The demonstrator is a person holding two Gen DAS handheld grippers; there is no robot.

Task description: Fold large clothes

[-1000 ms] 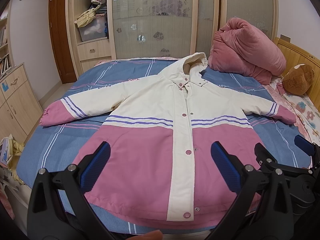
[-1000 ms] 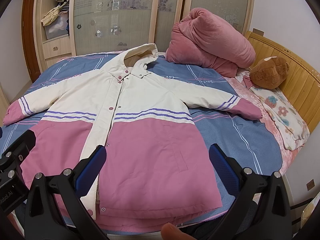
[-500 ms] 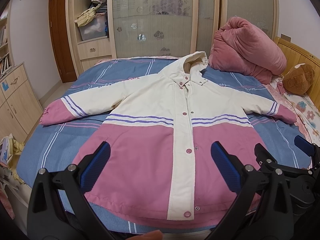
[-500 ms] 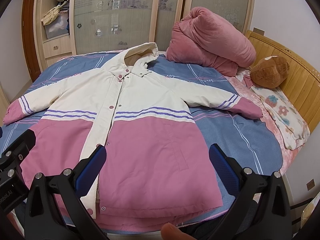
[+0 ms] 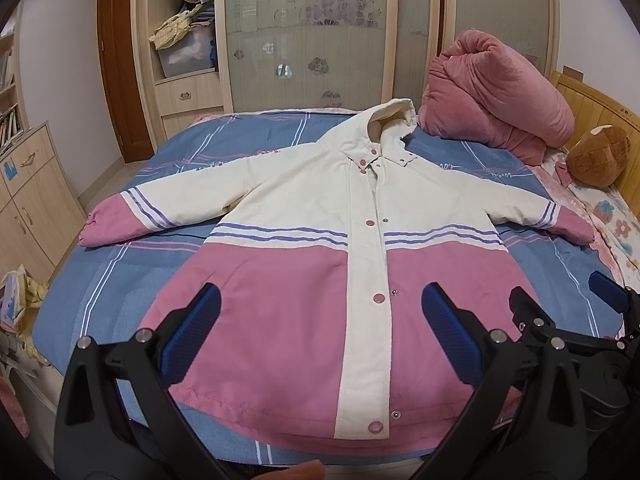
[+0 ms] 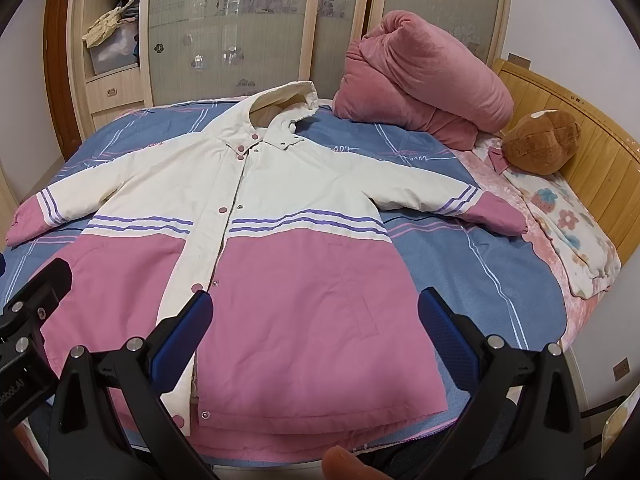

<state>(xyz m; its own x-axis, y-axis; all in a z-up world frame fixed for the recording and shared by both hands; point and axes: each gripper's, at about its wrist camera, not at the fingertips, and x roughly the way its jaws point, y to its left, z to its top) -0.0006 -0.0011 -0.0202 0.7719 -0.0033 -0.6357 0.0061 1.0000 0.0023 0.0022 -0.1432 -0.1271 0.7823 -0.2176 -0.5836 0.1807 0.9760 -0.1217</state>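
A cream and pink hooded jacket (image 5: 320, 248) lies flat, front up and buttoned, on the blue striped bed (image 5: 128, 280), sleeves spread to both sides, hood toward the wardrobe. It also shows in the right wrist view (image 6: 280, 240). My left gripper (image 5: 320, 332) is open and empty, held above the jacket's hem near the bed's front edge. My right gripper (image 6: 316, 332) is open and empty, above the hem on the jacket's right half. The right gripper also shows at the right edge of the left wrist view (image 5: 568, 332).
A rolled pink duvet (image 5: 496, 104) and a brown plush toy (image 5: 600, 156) lie at the back right by the wooden headboard (image 6: 592, 152). A floral pillow (image 6: 572, 240) lies along the right side. A wardrobe (image 5: 304, 32) stands behind; a low cabinet (image 5: 32, 200) stands left.
Both views have shifted very slightly; the jacket sits a touch higher in frame. Both grippers stay open and the jacket has not moved.
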